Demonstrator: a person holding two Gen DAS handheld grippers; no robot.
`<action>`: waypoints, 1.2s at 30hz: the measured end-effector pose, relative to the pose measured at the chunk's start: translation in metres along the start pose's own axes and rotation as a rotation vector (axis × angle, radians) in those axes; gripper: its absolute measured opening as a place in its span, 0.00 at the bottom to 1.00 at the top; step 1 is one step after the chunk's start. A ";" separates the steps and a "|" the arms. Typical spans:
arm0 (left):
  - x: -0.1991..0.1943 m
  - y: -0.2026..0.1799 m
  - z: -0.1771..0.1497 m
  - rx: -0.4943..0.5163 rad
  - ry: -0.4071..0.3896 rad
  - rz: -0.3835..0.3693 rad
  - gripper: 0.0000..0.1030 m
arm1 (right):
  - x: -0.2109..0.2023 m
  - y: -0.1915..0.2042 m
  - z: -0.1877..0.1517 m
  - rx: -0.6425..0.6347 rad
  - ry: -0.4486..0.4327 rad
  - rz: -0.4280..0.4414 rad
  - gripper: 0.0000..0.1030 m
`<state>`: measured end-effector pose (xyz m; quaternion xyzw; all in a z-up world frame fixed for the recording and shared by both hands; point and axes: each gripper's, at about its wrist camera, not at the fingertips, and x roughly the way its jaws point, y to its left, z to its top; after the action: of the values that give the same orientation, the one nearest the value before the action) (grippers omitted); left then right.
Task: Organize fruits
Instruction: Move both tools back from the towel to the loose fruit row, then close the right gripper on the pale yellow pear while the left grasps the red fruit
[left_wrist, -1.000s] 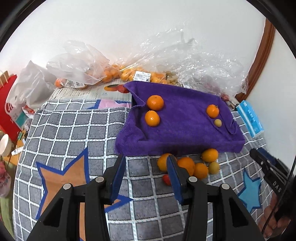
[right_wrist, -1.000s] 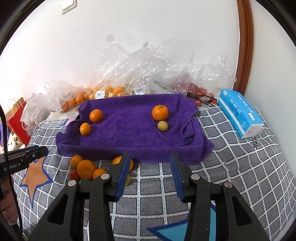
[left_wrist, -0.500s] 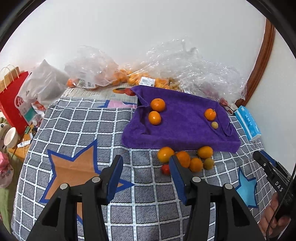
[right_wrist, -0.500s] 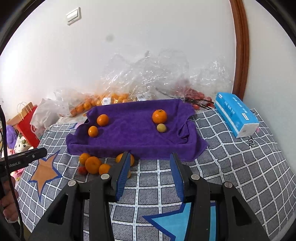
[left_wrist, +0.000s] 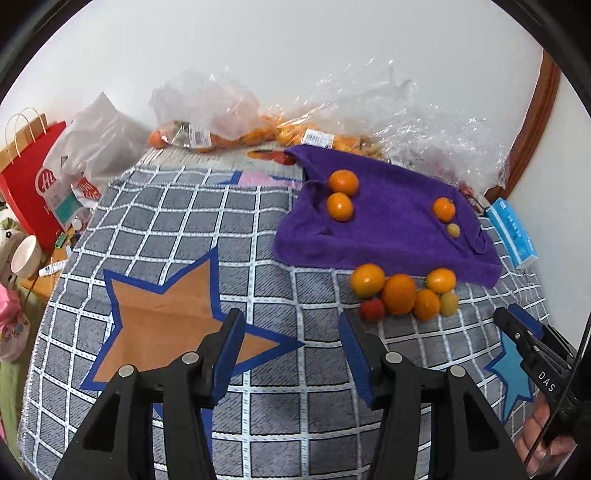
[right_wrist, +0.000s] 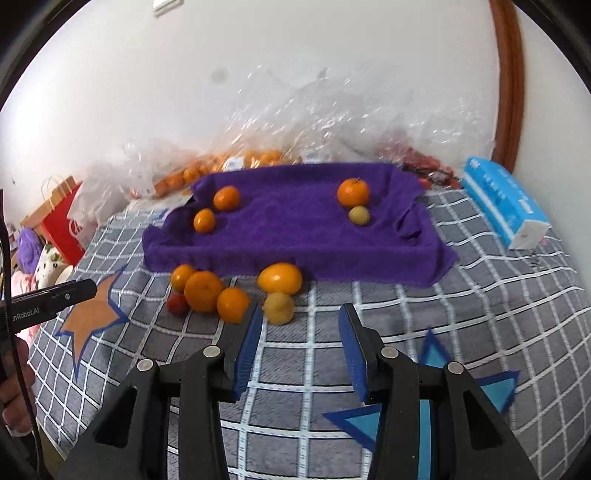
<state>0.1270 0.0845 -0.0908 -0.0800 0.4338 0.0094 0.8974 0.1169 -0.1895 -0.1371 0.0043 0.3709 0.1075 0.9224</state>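
The left gripper (left_wrist: 291, 347) hovers with jaws apart, empty, the loose fruit cluster (left_wrist: 400, 293) at its one o'clock before the purple towel (left_wrist: 388, 229). The right gripper (right_wrist: 301, 341) also gapes empty, the cluster at eleven o'clock.

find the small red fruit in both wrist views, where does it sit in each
Left wrist: the small red fruit lies right of centre, at the near-left edge of the loose fruit cluster.
Right wrist: the same fruit lies left of centre, at the cluster's left end.
Shared landmark: the purple towel just behind the cluster.
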 end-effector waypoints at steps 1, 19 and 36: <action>0.003 0.001 -0.001 -0.001 0.005 0.001 0.49 | 0.004 0.002 -0.001 -0.008 0.005 -0.003 0.42; 0.049 0.025 -0.011 -0.013 0.084 -0.019 0.49 | 0.073 0.016 0.002 -0.020 0.113 -0.023 0.34; 0.040 0.005 -0.027 0.019 0.062 -0.040 0.55 | 0.052 0.007 -0.010 -0.029 0.070 -0.011 0.26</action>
<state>0.1306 0.0828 -0.1388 -0.0803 0.4600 -0.0150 0.8842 0.1456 -0.1728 -0.1791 -0.0151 0.4013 0.1078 0.9094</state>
